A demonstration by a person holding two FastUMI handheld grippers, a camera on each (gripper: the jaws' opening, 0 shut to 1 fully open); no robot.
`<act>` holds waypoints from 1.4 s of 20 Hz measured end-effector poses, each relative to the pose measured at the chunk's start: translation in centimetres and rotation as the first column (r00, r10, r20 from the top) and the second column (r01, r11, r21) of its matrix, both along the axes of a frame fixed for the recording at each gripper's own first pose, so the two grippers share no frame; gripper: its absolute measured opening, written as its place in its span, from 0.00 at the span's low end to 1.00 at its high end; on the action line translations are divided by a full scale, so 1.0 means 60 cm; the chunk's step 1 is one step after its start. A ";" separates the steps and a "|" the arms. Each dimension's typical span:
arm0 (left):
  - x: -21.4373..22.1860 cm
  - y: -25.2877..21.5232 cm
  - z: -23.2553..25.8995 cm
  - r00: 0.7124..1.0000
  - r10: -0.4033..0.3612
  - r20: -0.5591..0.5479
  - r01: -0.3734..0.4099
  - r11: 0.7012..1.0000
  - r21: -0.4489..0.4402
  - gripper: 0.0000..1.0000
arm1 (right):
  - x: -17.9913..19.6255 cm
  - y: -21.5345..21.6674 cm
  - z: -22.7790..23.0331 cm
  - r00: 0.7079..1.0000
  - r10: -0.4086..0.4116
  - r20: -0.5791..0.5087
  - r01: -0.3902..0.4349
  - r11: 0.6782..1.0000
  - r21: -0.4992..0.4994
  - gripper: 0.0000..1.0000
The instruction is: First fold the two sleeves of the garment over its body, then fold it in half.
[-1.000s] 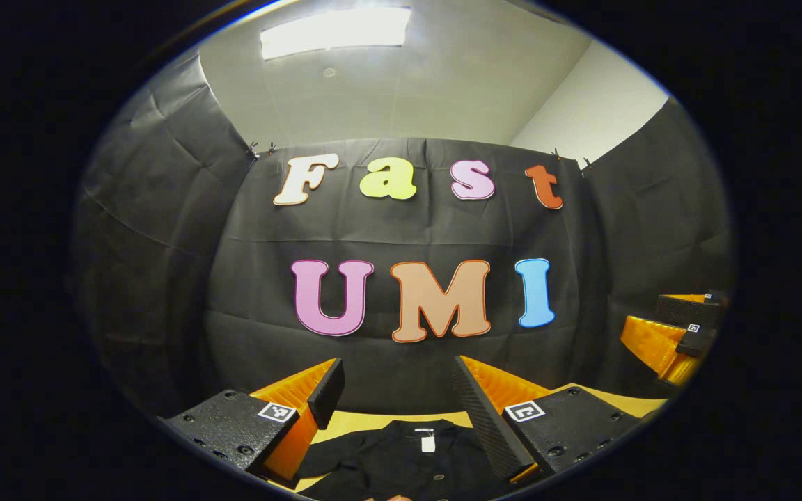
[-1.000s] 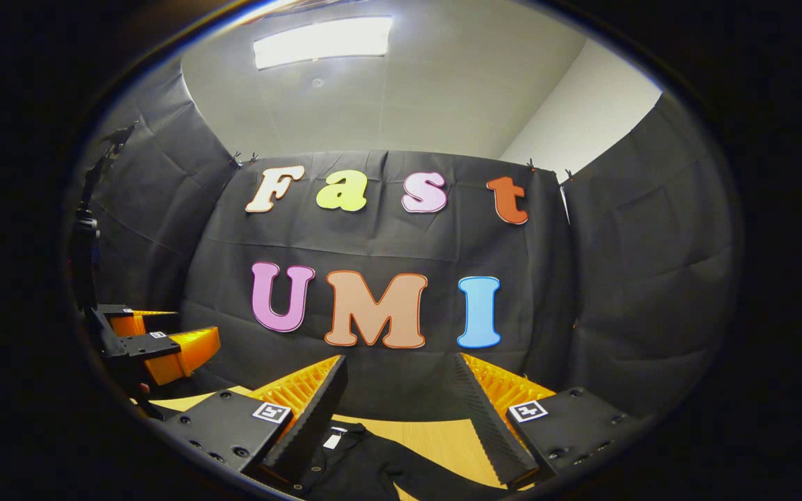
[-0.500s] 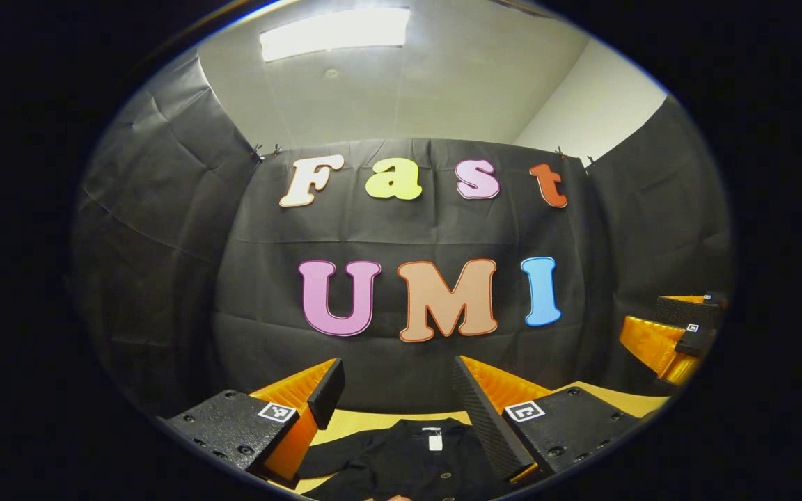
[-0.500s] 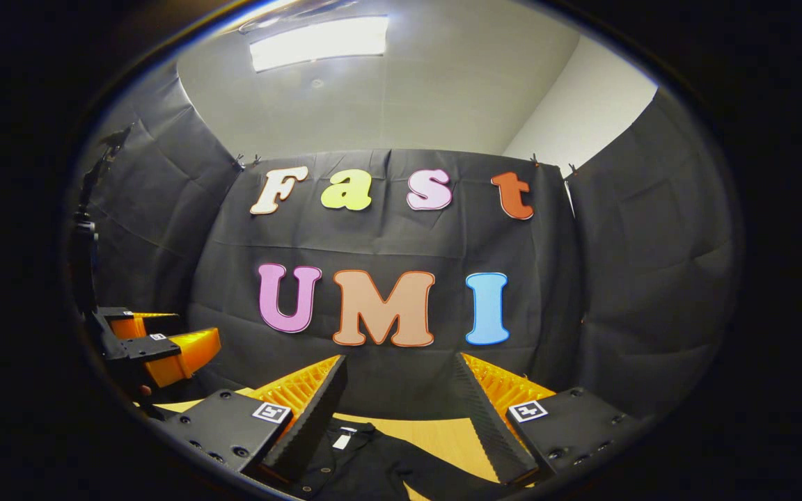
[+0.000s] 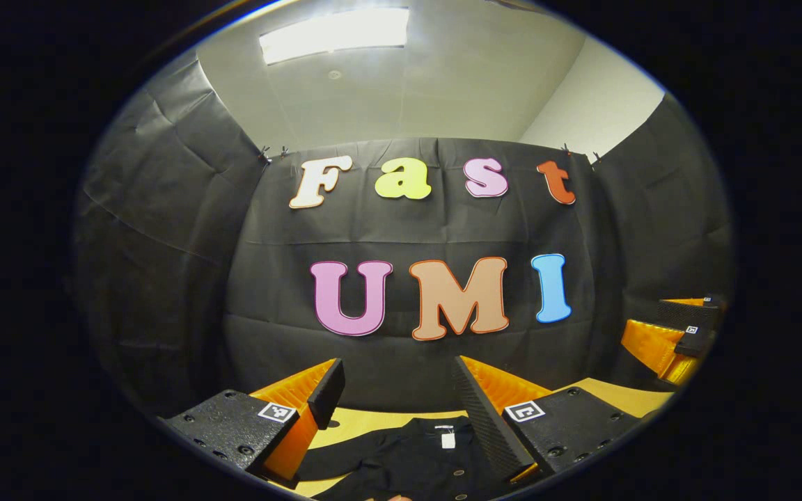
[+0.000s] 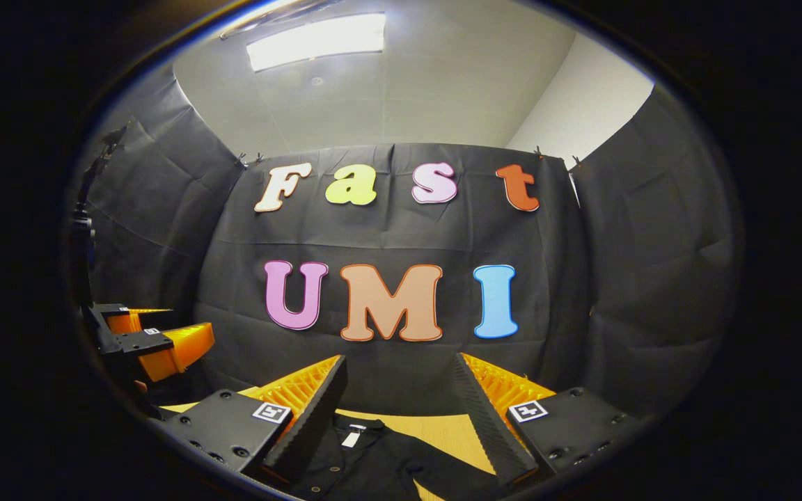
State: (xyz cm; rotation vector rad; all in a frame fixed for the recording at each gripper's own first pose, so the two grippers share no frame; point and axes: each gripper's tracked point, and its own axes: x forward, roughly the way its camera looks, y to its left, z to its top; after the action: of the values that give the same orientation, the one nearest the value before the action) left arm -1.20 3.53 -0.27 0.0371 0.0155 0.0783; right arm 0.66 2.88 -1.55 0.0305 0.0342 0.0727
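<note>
Both claws hover above the tabletop point(image 5: 366, 419), level and facing the far wall of the booth.

Left claw point(image 5: 398, 390): fingers spread wide, nothing between them. In the left gripper view the black garment point(image 5: 408, 459) lies flat on the tabletop below and between the fingers, collar toward the far wall. A small white tag point(image 5: 447, 440) sits inside the collar, and buttons run down the front. The right claw point(image 5: 672, 337) shows at the right edge of this view, well apart from the garment.

Right claw point(image 6: 399, 390): fingers spread wide, nothing between them. In the right gripper view the garment point(image 6: 366, 463) lies below the fingers, with its collar and tag point(image 6: 351, 438) near the left finger. One sleeve point(image 6: 443, 466) extends toward the right across the bare wood. The left claw point(image 6: 157, 341) shows at the left edge of this view.

Neither claw touches the garment.
</note>
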 end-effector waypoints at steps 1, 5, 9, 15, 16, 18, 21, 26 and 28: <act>0.000 0.002 -0.003 1.000 0.001 -0.004 -0.001 1.000 -0.001 0.92 | 0.000 0.001 -0.005 1.000 0.002 -0.007 -0.002 1.000 -0.002 0.97; 0.000 0.013 -0.010 1.000 0.007 -0.021 -0.007 1.000 -0.004 0.92 | 0.005 0.011 -0.008 1.000 0.019 -0.022 -0.018 1.000 0.010 0.99; 0.002 0.016 -0.009 1.000 0.005 -0.018 -0.005 1.000 -0.003 0.93 | 0.011 0.018 -0.015 0.999 0.025 -0.035 -0.025 1.000 0.014 0.97; 0.004 0.016 -0.006 1.000 0.000 -0.015 0.000 1.000 -0.001 0.93 | 0.009 0.018 -0.009 0.999 0.037 -0.029 -0.036 0.999 0.026 0.99; 0.004 0.014 -0.005 1.000 -0.001 -0.015 0.001 1.000 -0.001 0.92 | 0.010 0.022 -0.008 0.999 0.046 -0.026 -0.046 0.999 0.025 0.99; 0.004 0.012 -0.007 1.000 -0.002 -0.017 0.002 1.000 -0.005 0.92 | 0.008 0.030 -0.011 0.997 0.068 -0.027 -0.067 0.997 0.027 0.99; 0.003 0.010 -0.003 1.000 -0.001 -0.013 0.001 1.000 -0.006 0.93 | 0.009 0.019 -0.007 0.998 0.066 -0.016 -0.066 0.998 -0.001 0.99; 0.003 0.005 -0.006 1.000 0.005 -0.013 -0.005 1.000 -0.007 0.93 | 0.024 -0.051 -0.014 1.000 -0.006 -0.017 0.005 0.997 -0.073 0.96; 0.003 0.001 -0.004 1.000 0.006 -0.011 -0.007 1.000 -0.006 0.93 | 0.031 -0.095 -0.020 0.998 -0.056 -0.023 0.054 0.994 -0.094 0.98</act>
State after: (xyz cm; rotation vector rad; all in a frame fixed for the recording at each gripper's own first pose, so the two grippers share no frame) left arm -1.00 3.57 -0.53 0.0312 0.0270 0.0846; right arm 2.52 -2.79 -2.73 -0.0606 0.0626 0.0155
